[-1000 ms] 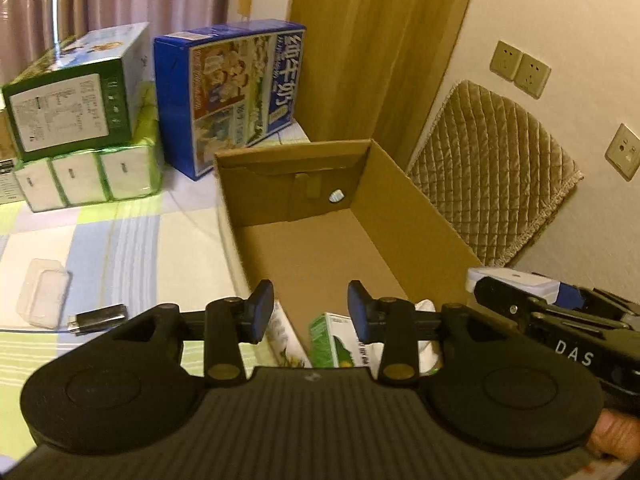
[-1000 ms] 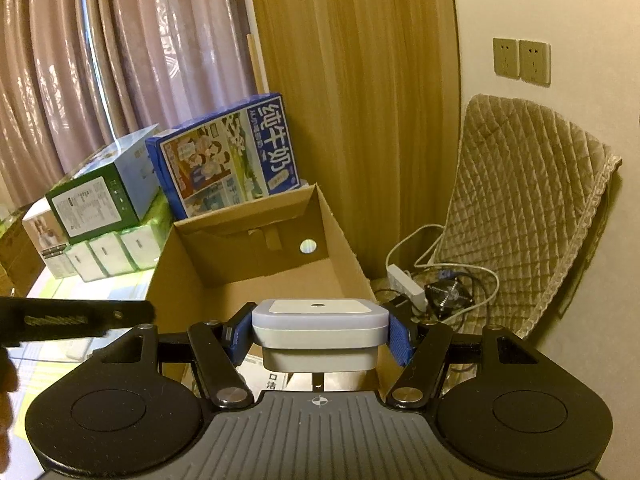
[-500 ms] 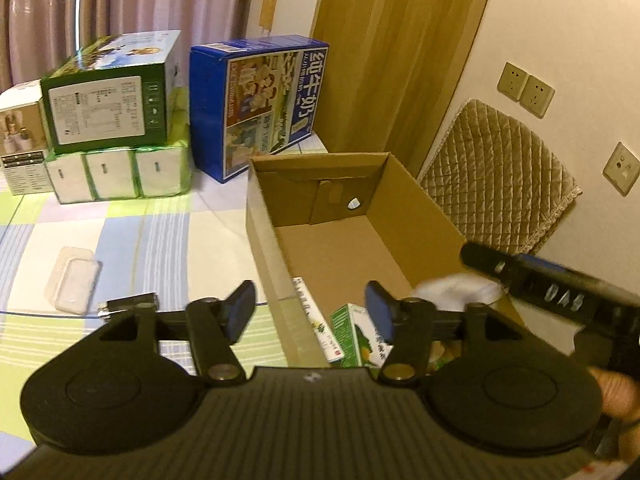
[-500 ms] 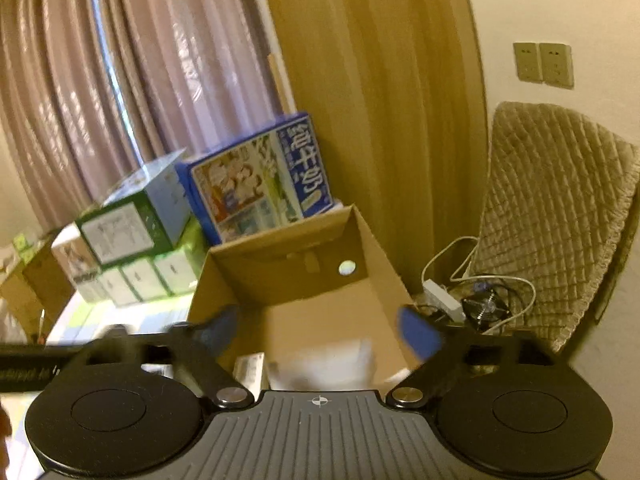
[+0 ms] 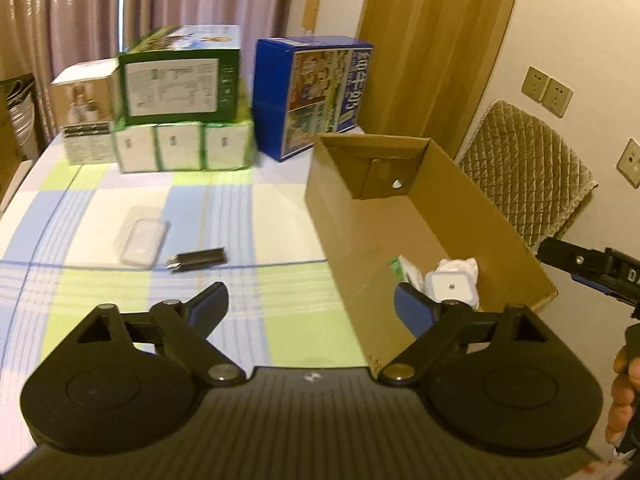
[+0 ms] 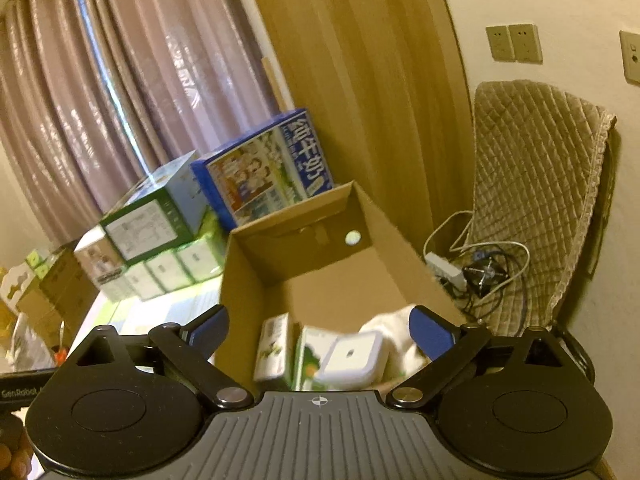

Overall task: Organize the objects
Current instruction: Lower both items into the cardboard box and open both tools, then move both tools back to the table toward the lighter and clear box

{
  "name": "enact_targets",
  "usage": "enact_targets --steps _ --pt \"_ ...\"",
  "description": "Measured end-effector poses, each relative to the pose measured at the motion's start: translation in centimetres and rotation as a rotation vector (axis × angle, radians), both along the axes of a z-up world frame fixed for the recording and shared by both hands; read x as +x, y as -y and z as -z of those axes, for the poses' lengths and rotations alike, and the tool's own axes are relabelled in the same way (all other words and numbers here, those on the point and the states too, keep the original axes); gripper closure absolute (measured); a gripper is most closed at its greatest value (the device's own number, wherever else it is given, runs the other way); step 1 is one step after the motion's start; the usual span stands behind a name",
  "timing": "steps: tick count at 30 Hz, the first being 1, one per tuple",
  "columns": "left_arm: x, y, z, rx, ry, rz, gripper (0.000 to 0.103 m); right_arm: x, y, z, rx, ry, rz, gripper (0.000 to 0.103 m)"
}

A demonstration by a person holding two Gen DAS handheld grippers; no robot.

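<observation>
Both tools stand with their jaws spread wide and nothing between them. The right tool (image 6: pixel 318 330) hangs above the near end of the open cardboard box (image 6: pixel 256 268), and directly below it a white square device (image 6: pixel 352 360) lies inside the box, resting against a green-and-white carton (image 6: pixel 310 354) and a white cloth-like bundle (image 6: pixel 394 326), with a second small carton (image 6: pixel 274 350) just beside them. From this layout the placing step for that device looks finished: it sits in the box and the right tool is free of it. The left tool (image 5: pixel 310 308) is over the worktop (image 5: pixel 96 216), which has a checked cover, with the box's left wall near its right finger. Two loose items remain on the worktop, well apart from the box: a clear plastic case (image 5: pixel 140 236) and, just beside it, a black USB stick (image 5: pixel 198 259). These look like the next things to gather. The left tool seems the natural one to take them; it would need to reach forward and leftward, drop low to the cover, and close across the stick's narrow width, since the stick lies flat and offers little height to grip. The stacked cartons (image 5: pixel 180 76) and blue milk box (image 5: pixel 316 92) at the far edge look too large for either tool.
</observation>
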State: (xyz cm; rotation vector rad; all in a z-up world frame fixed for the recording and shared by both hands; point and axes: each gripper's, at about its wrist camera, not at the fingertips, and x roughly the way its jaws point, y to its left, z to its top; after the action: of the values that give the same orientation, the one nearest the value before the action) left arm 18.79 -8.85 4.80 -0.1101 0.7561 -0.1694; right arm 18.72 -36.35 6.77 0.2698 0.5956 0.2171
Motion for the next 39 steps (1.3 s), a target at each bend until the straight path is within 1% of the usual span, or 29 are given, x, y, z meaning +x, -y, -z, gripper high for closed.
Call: enact_targets --steps 5,7,16,18,21,26,39 --pt "-3.4 -1.9 -0.6 0.021 0.020 -0.004 0.006 -3.1 -2.1 -0.6 0.002 -0.002 -0.025 0.002" --pt "-4.6 -2.8 -0.8 0.027 0.026 -0.013 0.001 -4.1 -2.8 -0.8 0.017 -0.006 -0.035 0.002" --pt "-8.6 -7.8 -0.9 0.071 0.033 -0.105 0.001 -7.6 -6.6 -0.8 0.014 -0.029 -0.113 0.002" --pt "-9.2 -8.6 -0.8 0.083 0.028 -0.124 0.001 -8.1 -7.5 -0.8 0.011 -0.033 -0.133 0.002" --pt "-9.9 -9.8 -0.6 0.079 0.020 -0.146 0.001 -8.5 -8.8 -0.9 0.003 -0.032 -0.161 0.002" --pt "-10.7 -10.9 -0.4 0.082 0.018 -0.164 0.001 -9.0 -10.5 -1.0 -0.008 -0.027 -0.199 0.002" --pt "-11.1 -12.2 -0.3 0.064 0.020 -0.187 0.001 -8.9 -12.2 -0.8 -0.023 -0.028 -0.235 0.002"
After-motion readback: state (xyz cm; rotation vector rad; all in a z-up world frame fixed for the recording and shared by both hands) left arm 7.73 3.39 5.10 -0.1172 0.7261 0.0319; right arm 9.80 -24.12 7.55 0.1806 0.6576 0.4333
